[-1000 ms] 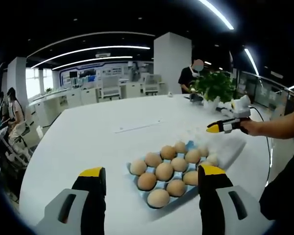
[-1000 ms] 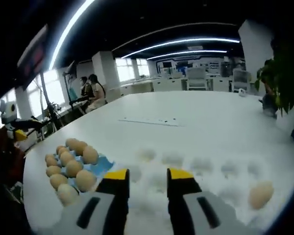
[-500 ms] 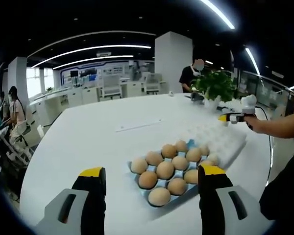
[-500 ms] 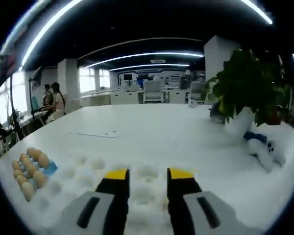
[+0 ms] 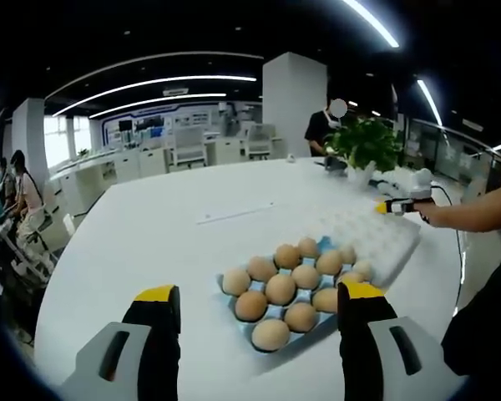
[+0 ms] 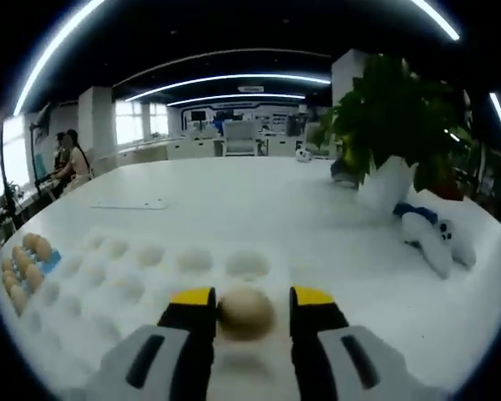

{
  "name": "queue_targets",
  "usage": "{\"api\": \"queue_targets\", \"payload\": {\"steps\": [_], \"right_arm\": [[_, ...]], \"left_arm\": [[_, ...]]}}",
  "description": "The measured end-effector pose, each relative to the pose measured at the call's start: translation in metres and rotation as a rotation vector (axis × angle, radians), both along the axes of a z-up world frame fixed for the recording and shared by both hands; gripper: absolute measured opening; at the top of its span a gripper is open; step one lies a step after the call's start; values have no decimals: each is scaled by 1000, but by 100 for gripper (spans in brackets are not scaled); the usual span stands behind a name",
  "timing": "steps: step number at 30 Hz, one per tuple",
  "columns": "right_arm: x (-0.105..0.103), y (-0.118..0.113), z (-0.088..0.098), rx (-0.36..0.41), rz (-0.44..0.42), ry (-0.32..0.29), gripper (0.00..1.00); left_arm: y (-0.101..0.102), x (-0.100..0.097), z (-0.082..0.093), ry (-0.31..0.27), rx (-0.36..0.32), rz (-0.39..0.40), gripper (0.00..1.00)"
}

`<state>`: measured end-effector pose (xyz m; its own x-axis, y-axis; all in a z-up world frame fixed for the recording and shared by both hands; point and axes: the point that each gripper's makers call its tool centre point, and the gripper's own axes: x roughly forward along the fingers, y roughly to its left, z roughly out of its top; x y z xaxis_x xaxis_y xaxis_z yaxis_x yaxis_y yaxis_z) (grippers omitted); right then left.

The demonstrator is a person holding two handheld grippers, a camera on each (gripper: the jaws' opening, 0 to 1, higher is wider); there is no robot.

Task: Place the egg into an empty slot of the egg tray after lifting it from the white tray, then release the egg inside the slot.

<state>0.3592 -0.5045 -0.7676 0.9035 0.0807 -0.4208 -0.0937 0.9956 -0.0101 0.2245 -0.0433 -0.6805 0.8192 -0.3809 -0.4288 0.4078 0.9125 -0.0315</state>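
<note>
Your right gripper (image 6: 245, 299) has the egg (image 6: 245, 312) sitting between its two yellow-tipped jaws, low over the white tray (image 6: 142, 276). The egg is pale tan, smooth and slightly blurred, and it fills nearly all of the gap; whether the jaws are actually pressing on it you cannot tell. It lies at the near edge of the white tray, whose round dimples run away from you in rows. At the far left of your right gripper view the blue egg tray (image 6: 50, 261) sits against the white tray, with brown eggs (image 6: 23, 264) in it. Your left gripper (image 5: 259, 294) hangs wide apart and empty above the table (image 5: 150, 242), just short of the egg tray. A potted plant (image 6: 392, 125) in a white pot stands beyond the white tray, with a soft toy (image 6: 434, 238) beside it
</note>
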Motion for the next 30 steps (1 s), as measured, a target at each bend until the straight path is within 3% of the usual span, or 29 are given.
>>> {"api": "queue_targets", "payload": {"steps": [10,13,14,15,16,19,22,30], "right_arm": [[-4,2,1,-31,38,-1,36],[3,12,1,-171,162,-11,27],[9,7,1,-222,165,-30,27],[9,7,-1,-186,153,-20,26],[11,1,-4,-99,111,-7,26],[13,-8,-11,9,72,12,27],[10,-2,-8,-28,87,-6,27],[2,4,3,-1,28,3,25]], "left_arm": [[-5,1,-1,3,2,-6,78],[-6,0,-1,4,5,-10,78],[-5,1,-1,3,4,-9,78],[-2,1,-1,4,4,-6,78],[-1,2,-1,4,5,-5,78],[2,2,-1,1,2,-6,78],[4,2,-2,1,1,-8,78],[7,1,-1,0,6,-5,78]]}}
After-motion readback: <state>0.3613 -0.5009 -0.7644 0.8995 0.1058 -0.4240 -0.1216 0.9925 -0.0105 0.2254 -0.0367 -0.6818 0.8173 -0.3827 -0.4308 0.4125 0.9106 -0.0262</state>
